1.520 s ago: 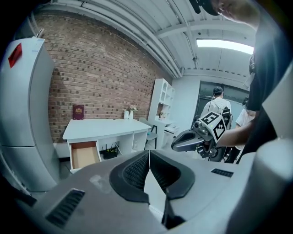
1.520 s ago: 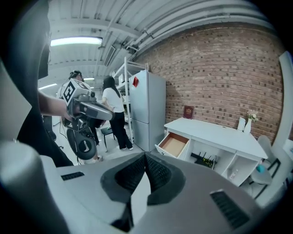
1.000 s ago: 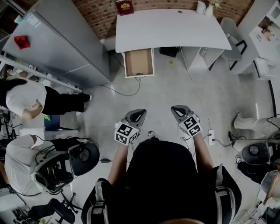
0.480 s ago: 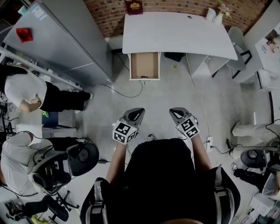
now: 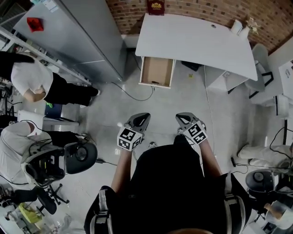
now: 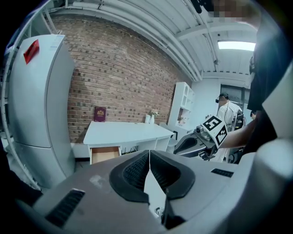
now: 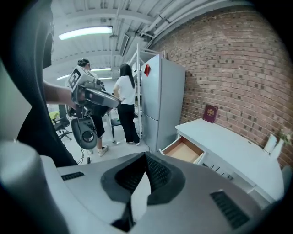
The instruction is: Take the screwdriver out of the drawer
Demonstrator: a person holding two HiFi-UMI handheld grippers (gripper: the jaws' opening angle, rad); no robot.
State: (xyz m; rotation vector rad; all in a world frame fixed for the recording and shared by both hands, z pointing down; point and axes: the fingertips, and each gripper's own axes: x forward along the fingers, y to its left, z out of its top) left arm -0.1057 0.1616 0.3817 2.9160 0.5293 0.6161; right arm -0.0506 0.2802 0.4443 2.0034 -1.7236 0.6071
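Desk (image 5: 197, 41) with open drawer (image 5: 158, 68) against brick wall (image 5: 128, 13); left tongs (image 5: 141, 118), right tongs (image 5: 183, 118) closed, empty.

White desk (image 5: 197, 39) w/ red book (image 5: 156, 7)

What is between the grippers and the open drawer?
Mostly bare floor, crossed by one black cable near the drawer, as the head view shows.
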